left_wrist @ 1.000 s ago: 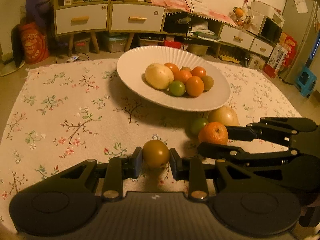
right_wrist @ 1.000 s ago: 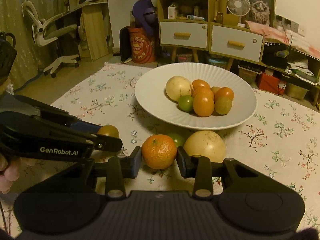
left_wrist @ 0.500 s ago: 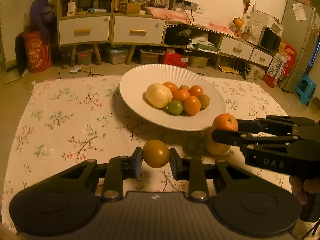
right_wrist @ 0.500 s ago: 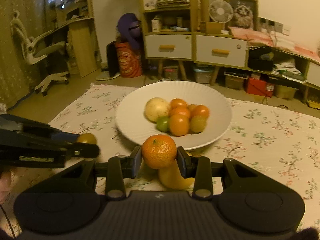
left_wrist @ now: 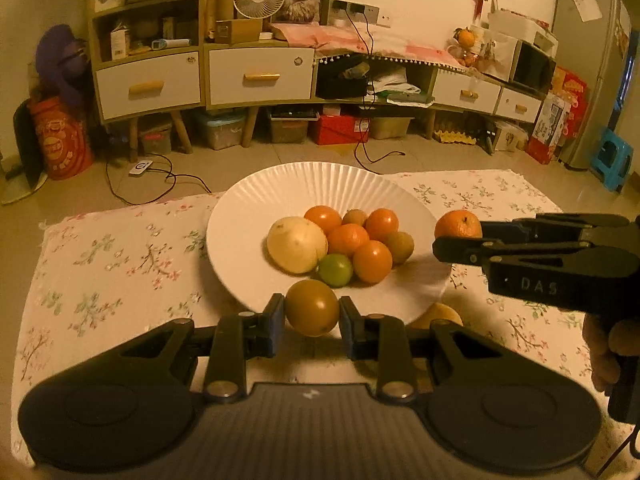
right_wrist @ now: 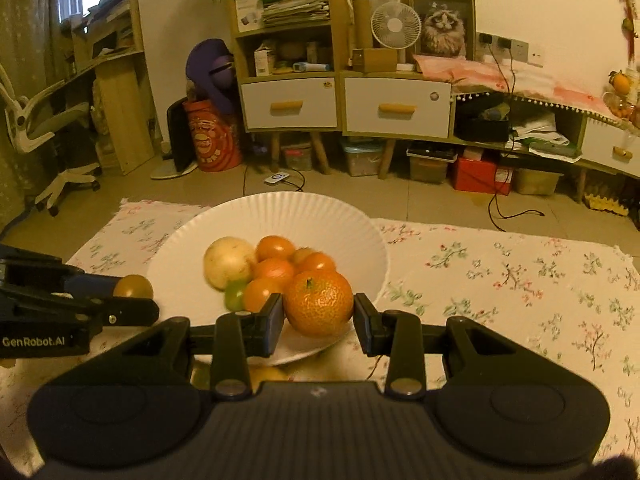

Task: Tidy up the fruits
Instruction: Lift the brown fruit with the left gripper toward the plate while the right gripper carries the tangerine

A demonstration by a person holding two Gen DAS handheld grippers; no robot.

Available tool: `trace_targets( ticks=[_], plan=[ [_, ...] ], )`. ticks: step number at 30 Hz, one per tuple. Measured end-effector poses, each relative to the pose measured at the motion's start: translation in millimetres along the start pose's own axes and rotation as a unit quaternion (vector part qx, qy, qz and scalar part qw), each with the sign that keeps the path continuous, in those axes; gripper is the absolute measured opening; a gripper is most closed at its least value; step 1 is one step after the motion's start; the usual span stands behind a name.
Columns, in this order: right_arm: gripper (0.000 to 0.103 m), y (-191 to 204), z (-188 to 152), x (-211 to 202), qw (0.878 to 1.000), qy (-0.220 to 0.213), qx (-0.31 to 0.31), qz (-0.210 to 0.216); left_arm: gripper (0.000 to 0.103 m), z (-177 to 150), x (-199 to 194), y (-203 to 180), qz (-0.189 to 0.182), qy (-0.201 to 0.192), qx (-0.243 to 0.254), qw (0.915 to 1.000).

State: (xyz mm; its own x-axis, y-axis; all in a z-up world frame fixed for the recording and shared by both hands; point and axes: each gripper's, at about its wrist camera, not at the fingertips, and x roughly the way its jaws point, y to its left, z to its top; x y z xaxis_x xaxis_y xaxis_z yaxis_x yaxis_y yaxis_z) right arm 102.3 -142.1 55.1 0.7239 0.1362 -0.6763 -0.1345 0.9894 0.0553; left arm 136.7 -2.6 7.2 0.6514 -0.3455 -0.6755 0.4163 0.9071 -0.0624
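Fruits were mid-transfer: left gripper (left_wrist: 312, 314) clamped a brownish fruit (left_wrist: 312, 312) and right gripper (right_wrist: 318, 310) clamped a mandarin (right_wrist: 319, 304), both over the white plate (left_wrist: 248, 200). Release onto the heaped pile (left_wrist: 340, 240) risked roll-off.

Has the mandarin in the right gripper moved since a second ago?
Yes. The mandarin has been lifted off the tablecloth and carried forward over the white plate's near rim.

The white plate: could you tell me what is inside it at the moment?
The white plate holds one pale yellow fruit, four orange fruits, a green fruit and two brownish ones. Anything beneath that pile is covered.
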Motion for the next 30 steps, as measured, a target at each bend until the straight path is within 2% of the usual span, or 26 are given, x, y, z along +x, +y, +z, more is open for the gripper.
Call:
trace_targets(
  ticks=[11, 30],
  plan=[
    [0.034, -8, 6, 16, 0.999, 0.011, -0.031, -0.007, 0.033, 8, 27, -2, 0.010, 0.017, 0.012, 0.9997],
    [0.035, -12, 8, 26, 0.999, 0.023, -0.033, -0.011, 0.034, 11, 37, -10, 0.015, 0.025, 0.039, 0.9988]
  ],
)
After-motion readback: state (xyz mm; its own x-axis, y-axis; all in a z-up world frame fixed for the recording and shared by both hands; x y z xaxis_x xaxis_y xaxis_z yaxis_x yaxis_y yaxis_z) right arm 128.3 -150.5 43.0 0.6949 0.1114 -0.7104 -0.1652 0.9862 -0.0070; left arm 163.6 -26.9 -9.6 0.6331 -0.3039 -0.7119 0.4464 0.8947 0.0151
